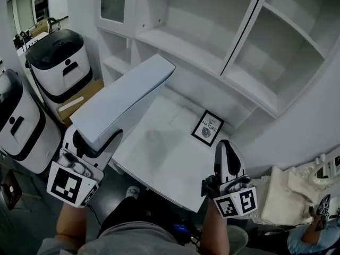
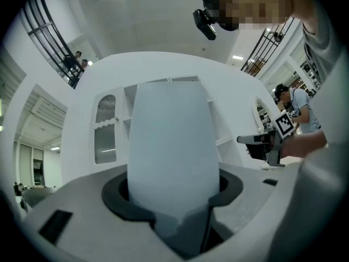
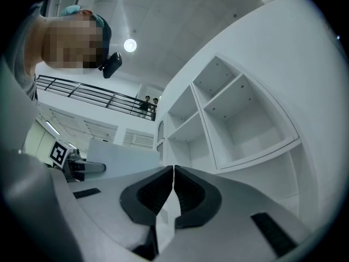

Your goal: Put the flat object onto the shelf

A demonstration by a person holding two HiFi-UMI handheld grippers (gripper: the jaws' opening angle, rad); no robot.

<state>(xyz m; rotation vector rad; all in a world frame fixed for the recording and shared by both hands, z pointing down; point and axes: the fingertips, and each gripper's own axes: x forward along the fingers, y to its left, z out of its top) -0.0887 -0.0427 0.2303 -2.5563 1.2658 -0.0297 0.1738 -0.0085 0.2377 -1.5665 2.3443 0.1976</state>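
Note:
The flat object (image 1: 125,102) is a long pale blue slab. My left gripper (image 1: 98,142) is shut on its near end and holds it tilted up and away, so that its far end points at the white shelf unit (image 1: 175,44). Seen from the left gripper view, the slab (image 2: 172,141) fills the space between the jaws. My right gripper (image 1: 226,146) is shut and empty above the near right part of the white counter (image 1: 159,163). The right gripper view shows its jaws pressed together (image 3: 173,171), with the slab (image 3: 120,157) off to the left.
A small framed print (image 1: 207,127) leans at the back of the counter below the shelf compartments (image 1: 276,52). Two white and black bins (image 1: 56,62) and a cardboard box (image 1: 79,102) stand at the left. A white ornate piece (image 1: 297,190) is at the right.

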